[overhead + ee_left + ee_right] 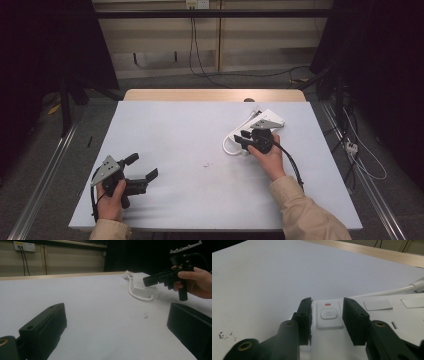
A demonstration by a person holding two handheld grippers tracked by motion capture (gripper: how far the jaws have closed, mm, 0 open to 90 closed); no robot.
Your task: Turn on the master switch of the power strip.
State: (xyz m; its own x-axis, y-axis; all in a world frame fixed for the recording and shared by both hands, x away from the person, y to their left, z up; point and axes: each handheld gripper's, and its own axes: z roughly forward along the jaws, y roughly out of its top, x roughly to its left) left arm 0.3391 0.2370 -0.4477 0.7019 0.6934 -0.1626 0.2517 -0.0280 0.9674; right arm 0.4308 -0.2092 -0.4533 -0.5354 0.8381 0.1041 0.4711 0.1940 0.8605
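A white power strip (231, 145) with a looped white cord lies on the right half of the table (180, 130); it also shows as the power strip (143, 289) and the power strip (382, 315). My right gripper (242, 139) hovers over its near end, jaws partly apart. In the right gripper view the right gripper (327, 302) straddles the power button (328, 314) below a red lamp (327, 304), pads not pressing anything. My left gripper (144, 166) rests at the front left, wide open with nothing between its fingers, also seen as the left gripper (116, 308).
A small dark speck (205, 164) lies mid-table. A wooden strip (215, 95) edges the far side. Wall sockets (25, 246) with cables sit behind. Metal rails (45, 175) run along both sides of the table, with loose cables on the floor (360, 155) at right.
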